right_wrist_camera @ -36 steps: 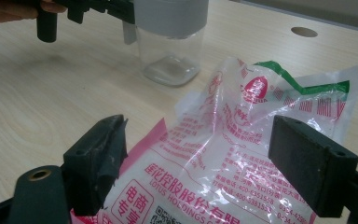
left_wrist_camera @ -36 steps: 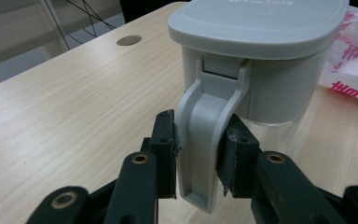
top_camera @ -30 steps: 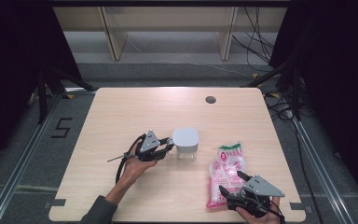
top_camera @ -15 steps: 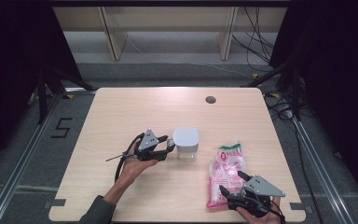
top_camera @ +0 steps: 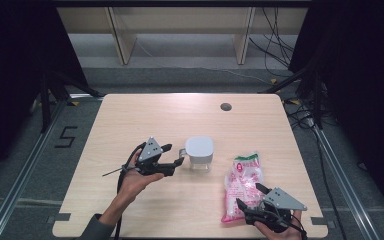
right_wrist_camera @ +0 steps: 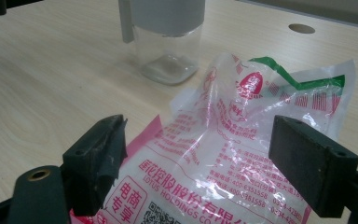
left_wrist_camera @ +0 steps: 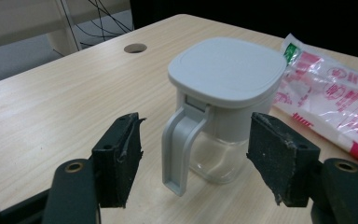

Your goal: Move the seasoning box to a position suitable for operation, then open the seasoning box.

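Jar (top_camera: 200, 154) handle between open left gripper (top_camera: 174, 159) fingers, bag (top_camera: 243, 186) beside, right gripper (top_camera: 251, 197) fingers open around it.

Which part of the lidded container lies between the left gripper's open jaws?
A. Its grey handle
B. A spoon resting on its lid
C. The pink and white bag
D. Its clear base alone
A: in the left gripper view the container's grey handle stands between the left gripper's spread jaws, untouched by either.

Pale wood-grain counter (top_camera: 145, 120), clear jug (left_wrist_camera: 223, 116) with grey lid and handle, clear bag (right_wrist_camera: 242, 140) printed pink, red and green, black tongs (left_wrist_camera: 200, 163).
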Motion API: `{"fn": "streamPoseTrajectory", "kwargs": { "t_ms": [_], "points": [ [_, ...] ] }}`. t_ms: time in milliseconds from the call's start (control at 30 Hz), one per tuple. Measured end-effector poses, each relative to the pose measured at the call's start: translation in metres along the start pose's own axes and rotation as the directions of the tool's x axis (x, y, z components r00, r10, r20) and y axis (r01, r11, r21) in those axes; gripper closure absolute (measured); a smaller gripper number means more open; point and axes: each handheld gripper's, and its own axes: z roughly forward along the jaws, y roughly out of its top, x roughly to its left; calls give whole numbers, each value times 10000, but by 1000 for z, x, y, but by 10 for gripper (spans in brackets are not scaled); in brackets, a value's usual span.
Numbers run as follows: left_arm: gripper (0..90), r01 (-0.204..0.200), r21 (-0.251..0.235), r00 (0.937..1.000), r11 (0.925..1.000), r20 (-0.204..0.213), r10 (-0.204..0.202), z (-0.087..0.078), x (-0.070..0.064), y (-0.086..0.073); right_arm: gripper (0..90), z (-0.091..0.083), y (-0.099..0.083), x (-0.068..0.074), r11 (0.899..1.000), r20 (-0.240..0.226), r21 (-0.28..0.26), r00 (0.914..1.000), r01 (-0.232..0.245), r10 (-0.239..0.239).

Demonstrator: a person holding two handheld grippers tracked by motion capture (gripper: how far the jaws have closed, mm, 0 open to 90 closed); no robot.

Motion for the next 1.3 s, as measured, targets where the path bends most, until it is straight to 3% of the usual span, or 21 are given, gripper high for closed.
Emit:
{"fn": "streamPoseTrajectory", "kwargs": {
  "t_ms": [233, 300, 333, 433, 467, 567, 833, 900, 1033, 1133, 1233, 1300],
  "points": [
    [426, 17, -215, 9998, 9998, 178, -13, -2, -3, 13, 196, 0, 0, 0, 10000, 34, -18, 10000, -3, 3],
    [514, -201, -307, 9993, 9993, 323, 210, 0, -6, 16, 196, 0, 0, 1, 10000, 89, 36, 10000, -25, 25],
    [578, -526, -561, 9986, 9970, 77, 532, 0, -8, 18, 196, 0, 0, 1, 10000, 56, 8, 10000, -34, 34],
    [748, -696, -707, 9975, 9951, 86, 704, 3, -10, 24, 196, 0, 0, 1, 10000, -1, -6, 10000, -61, 61],
    [781, -681, -808, 9977, 9944, -23, 681, 4, -11, 25, 196, 0, 0, 3, 9996, 42, 69, 9996, -291, 291],
    [850, -760, -875, 9971, 9933, -87, 755, 7, -13, 31, 196, -1, 0, 0, 10000, 82, 33, 10000, -40, 40],
    [892, -839, -962, 9963, 9918, 87, 851, 18, -17, 36, 196, 0, 0, 1, 10000, 13, -50, 10000, 34, -34],
    [892, -717, -918, 9973, 9932, 102, 729, 22, -16, 35, 196, -2, 1, 4, 9997, 139, 49, 9996, -230, 229],
    [891, -618, -751, 9981, 9953, 36, 623, 32, -11, 33, 197, -1, 0, 2, 9999, 42, 3, 9999, 158, -158],
    [890, -246, -708, 9997, 9972, 66, 251, 38, -6, 31, 197, -1, 0, 2, 9999, 83, -17, 9998, 155, -155],
    [890, -314, -552, 9995, 9980, -78, 310, 41, -6, 29, 197, -2, 1, 3, 9999, 109, 15, 9998, 153, -154],
    [887, -65, -646, 10000, 9979, -12, 65, 40, -4, 30, 197, -2, 1, 3, 9999, 69, -72, 9999, 104, -104]
  ]
}}
